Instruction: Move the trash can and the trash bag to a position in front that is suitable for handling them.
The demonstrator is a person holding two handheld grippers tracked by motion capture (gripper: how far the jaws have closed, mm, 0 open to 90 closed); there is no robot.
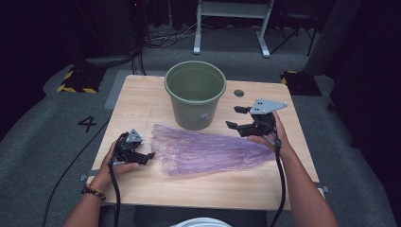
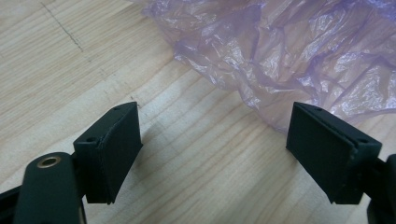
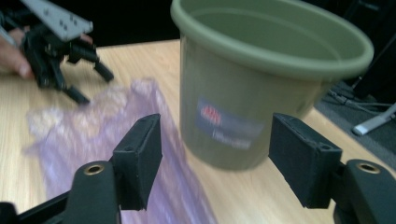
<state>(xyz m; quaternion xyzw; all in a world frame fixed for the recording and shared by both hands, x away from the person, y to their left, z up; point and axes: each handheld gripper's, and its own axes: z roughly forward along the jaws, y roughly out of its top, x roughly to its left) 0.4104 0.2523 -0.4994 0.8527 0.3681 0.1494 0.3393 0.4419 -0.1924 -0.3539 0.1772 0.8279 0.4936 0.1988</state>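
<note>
A wooden table [image 1: 142, 97] is seen on grey carpet, with a painted "4" [image 1: 87, 124] on the floor off its left edge. A crumpled purple plastic bag [image 1: 208, 150] is laid flat across the table's middle, its wide end toward the left. The left gripper [image 1: 150, 155] is held low at that end; its jaws are spread, the bag's edge [image 2: 261, 105] lying just beyond them, with bare wood between the pads. A green bucket [image 1: 195, 94] stands upright behind the bag, touching or just beside it. The right gripper [image 1: 236, 117] is held above the bag's narrow end, jaws spread and empty. Bare tabletop is left along the near edge.
</note>
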